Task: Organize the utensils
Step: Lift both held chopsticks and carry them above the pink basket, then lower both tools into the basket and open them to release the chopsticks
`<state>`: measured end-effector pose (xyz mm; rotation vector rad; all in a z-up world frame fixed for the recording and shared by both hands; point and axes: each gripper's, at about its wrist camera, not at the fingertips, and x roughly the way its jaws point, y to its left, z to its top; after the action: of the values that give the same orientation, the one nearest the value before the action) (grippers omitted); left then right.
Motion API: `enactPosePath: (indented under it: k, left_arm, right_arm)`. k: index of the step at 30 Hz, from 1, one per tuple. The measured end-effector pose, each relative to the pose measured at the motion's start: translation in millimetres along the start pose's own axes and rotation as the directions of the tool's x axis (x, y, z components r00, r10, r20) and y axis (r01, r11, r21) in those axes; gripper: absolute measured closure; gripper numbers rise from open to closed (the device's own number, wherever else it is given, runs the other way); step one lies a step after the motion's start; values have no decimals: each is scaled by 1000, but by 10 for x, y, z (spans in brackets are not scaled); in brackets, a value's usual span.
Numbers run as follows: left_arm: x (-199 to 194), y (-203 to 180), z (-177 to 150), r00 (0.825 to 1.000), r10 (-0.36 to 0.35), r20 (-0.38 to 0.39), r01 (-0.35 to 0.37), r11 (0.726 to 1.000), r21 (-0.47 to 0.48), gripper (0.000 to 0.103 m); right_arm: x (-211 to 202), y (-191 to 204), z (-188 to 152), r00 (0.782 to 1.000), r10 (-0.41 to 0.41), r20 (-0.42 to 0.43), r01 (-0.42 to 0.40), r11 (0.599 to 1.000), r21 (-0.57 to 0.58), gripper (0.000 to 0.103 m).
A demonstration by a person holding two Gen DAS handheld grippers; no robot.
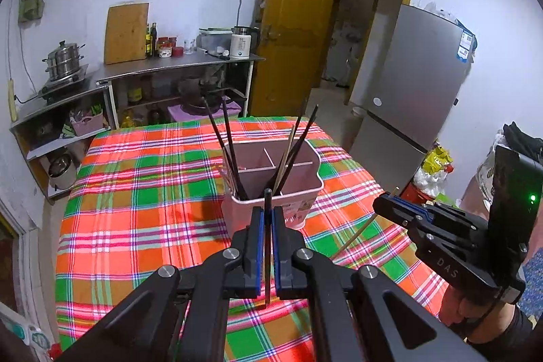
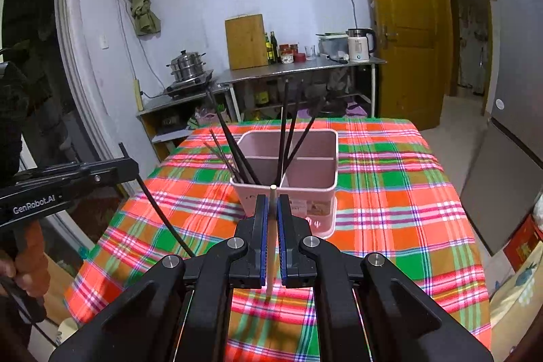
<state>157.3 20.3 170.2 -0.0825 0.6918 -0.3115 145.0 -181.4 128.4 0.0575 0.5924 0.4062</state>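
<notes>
My pink plastic divided utensil holder (image 2: 292, 165) stands mid-table on the red, green and orange plaid cloth (image 2: 390, 192), dark chopsticks leaning inside. My left gripper (image 1: 268, 216) is clamped on a black chopstick (image 1: 267, 202); my right gripper (image 2: 272, 206) pinches a pale wooden chopstick (image 2: 272, 236).

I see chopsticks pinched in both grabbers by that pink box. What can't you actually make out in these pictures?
- Left wrist view: the dark chopstick's lower end, hidden behind the left gripper.
- Right wrist view: the pale chopstick runs behind the right gripper.
- Both views: the pink holder's floor, hidden by its walls.
- Label on the holder: too small to read.
</notes>
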Motion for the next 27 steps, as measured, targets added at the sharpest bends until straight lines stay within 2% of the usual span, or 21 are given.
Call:
enactPosePath:
  k: [20,27]
  left_arm:
    - [-64,118,1032,989,-21,145,25,999,-25,99]
    - [73,205,1179,987,-17,162,24,999,-36,99]
  right_arm:
    - [58,114,860,988,2,153,3,999,-35,98]
    - [197,97,1014,985,3,175,1,1000,-20,98]
